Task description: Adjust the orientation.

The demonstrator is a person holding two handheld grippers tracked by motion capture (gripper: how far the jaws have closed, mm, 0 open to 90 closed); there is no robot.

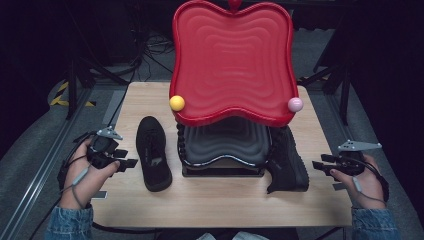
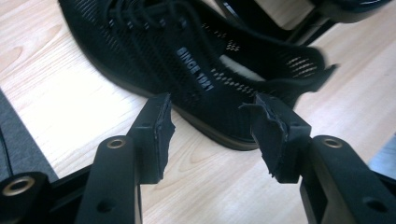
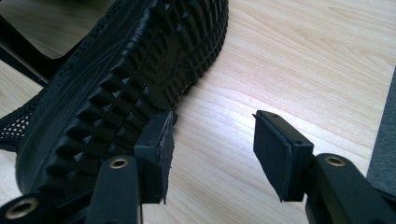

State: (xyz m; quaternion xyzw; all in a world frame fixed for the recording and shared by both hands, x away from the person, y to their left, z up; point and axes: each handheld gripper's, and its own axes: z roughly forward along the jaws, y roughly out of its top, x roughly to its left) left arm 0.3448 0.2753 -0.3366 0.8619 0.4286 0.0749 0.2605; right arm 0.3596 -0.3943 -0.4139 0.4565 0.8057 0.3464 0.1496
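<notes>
Left tongs (image 1: pixel 131 158): held in the person's left hand (image 1: pixel 86 172) at the table's left edge, jaws spread wide with nothing between them; in the left gripper view (image 2: pixel 212 135) they point at the side of the left shoe, not touching it.
Left shoe (image 1: pixel 153 152): black mesh, upright on its sole on the table (image 1: pixel 210 200), toe pointing away from the person, just left of the rack; white lettering runs along its side (image 2: pixel 196 70).
Right tongs (image 1: pixel 317 164): held in the right hand (image 1: pixel 362 180) at the table's right edge, jaws wide apart and empty; in the right gripper view (image 3: pixel 212 154) the left jaw sits just beside the sole, and whether it touches I cannot tell.
Right shoe (image 1: pixel 286 160): black, tipped on its side against the rack's right side, its knobbly sole (image 3: pixel 121 88) facing the right tongs.
Rack (image 1: pixel 222 145): dark tray under a red wavy tray (image 1: pixel 232 60) at the table's middle.
Balls: a yellow ball (image 1: pixel 177 103) and a pink ball (image 1: pixel 295 104) at the red tray's front corners.
</notes>
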